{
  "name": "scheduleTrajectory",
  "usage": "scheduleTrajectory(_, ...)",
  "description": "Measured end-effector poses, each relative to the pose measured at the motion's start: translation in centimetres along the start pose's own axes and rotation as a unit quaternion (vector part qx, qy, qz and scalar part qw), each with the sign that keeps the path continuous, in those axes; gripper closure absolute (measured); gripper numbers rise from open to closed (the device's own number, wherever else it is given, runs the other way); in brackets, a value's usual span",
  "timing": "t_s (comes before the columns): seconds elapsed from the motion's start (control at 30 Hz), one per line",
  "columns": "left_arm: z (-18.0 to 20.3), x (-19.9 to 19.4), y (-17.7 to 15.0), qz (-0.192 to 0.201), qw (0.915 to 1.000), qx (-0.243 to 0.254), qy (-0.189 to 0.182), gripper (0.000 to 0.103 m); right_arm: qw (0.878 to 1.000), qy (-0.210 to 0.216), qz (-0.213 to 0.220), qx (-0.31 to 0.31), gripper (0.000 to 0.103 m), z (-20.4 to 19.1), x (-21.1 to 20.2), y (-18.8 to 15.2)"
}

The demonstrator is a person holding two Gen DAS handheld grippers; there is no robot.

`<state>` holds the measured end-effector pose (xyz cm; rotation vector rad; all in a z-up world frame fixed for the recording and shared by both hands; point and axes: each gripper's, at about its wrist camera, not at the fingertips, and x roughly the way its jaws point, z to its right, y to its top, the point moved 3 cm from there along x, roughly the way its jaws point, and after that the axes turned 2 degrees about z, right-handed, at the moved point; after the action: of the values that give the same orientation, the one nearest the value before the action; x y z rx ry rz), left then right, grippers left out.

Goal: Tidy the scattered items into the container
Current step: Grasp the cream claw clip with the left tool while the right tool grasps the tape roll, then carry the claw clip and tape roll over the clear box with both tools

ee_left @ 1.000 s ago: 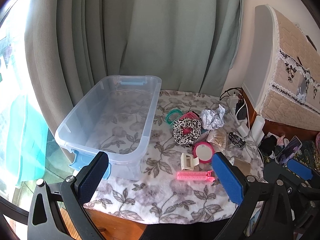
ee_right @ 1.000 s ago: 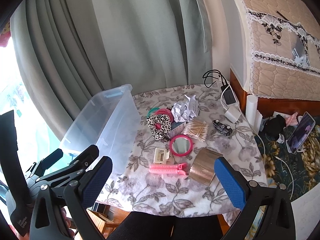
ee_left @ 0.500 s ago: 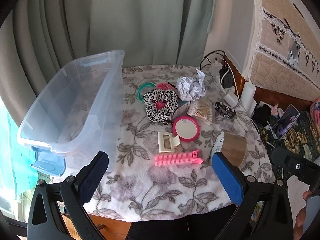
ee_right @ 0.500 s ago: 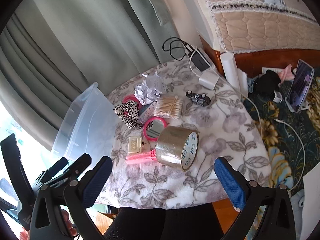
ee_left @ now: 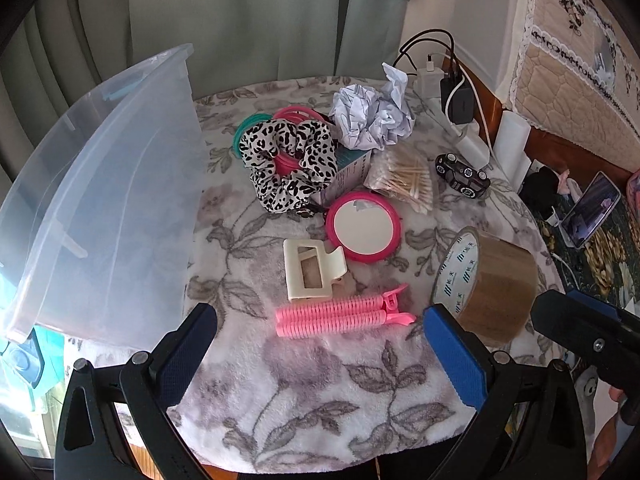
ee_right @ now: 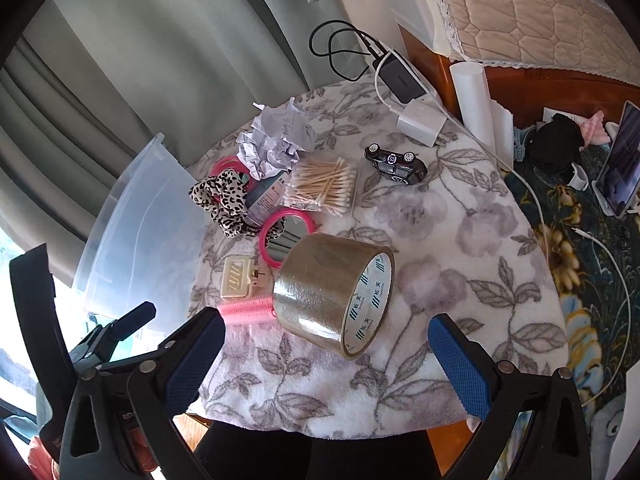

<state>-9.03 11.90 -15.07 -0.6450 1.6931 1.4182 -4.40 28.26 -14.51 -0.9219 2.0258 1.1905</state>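
A clear plastic bin [ee_left: 100, 184] stands at the table's left [ee_right: 136, 236]. Scattered beside it lie a pink hair roller clip [ee_left: 340, 314], a cream claw clip [ee_left: 310, 268], a pink round mirror [ee_left: 363, 226], a leopard scrunchie [ee_left: 288, 160], cotton swabs [ee_left: 404, 180], crumpled paper [ee_left: 370, 116], a toy car [ee_left: 462, 176] and a brown tape roll [ee_left: 488, 284]. My left gripper [ee_left: 320, 360] is open and empty, just in front of the roller clip. My right gripper [ee_right: 324, 364] is open and empty, with the tape roll [ee_right: 334, 294] just ahead between its fingers.
Chargers and cables [ee_right: 400, 80] lie at the table's far right edge. A white cylinder [ee_right: 472, 96] stands by a wooden cabinet. A phone [ee_right: 622, 164] and clutter lie on the floor at the right. Curtains hang behind the floral cloth [ee_left: 304, 392].
Both grippers have moved forward and down toward the items. The left view has swung right from the bin to the clips; the tape roll is now close to the right gripper.
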Motion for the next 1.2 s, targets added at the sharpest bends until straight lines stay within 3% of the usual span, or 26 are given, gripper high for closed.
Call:
scheduleTrajectory(0.27, -0.5, 5.4, 1.2, -0.018, 0.9992, 0.013, 0.032, 0.001, 0.999, -0.006, -0.036, 0.029, 0.016, 0.0, 3.8, 1.3)
scheduleTrajectory(0.4, -1.1, 7.5, 1.2, -0.035, 0.999, 0.003, 0.028, 0.002, 0.998, -0.013, -0.058, 0.036, 0.021, -0.4, 5.8, 1.4)
scheduleTrajectory(0.53, -1.4, 9.0, 1.1, -0.054, 0.9983, 0.001, 0.022, 0.023, 0.994, -0.02, -0.085, 0.061, 0.026, 0.4, 7.2, 1.0)
scheduleTrajectory(0.63, -1.9, 9.5, 1.1, -0.06, 0.9981, -0.015, 0.003, 0.031, 0.993, -0.008, -0.084, 0.079, 0.028, 1.3, 6.7, 1.0)
scheduleTrajectory(0.73, -2.1, 9.4, 1.3, -0.055, 0.9983, -0.018, -0.005, 0.047, 0.994, -0.005, -0.075, 0.08, 0.035, 1.9, 5.6, 1.3)
scheduleTrajectory(0.8, -1.9, 9.3, 1.3, -0.054, 0.9984, -0.014, -0.011, 0.053, 0.992, 0.01, -0.077, 0.095, 0.041, 2.4, 5.1, 1.4)
scheduleTrajectory(0.83, -1.9, 9.3, 1.3, -0.054, 0.9984, -0.013, -0.011, 0.053, 0.991, 0.017, -0.079, 0.102, 0.048, 2.6, 4.9, 1.5)
scheduleTrajectory(1.2, -2.4, 7.2, 1.7, -0.035, 0.9988, -0.028, -0.019, 0.053, 0.991, 0.047, -0.054, 0.114, 0.048, 3.1, 2.3, 2.2)
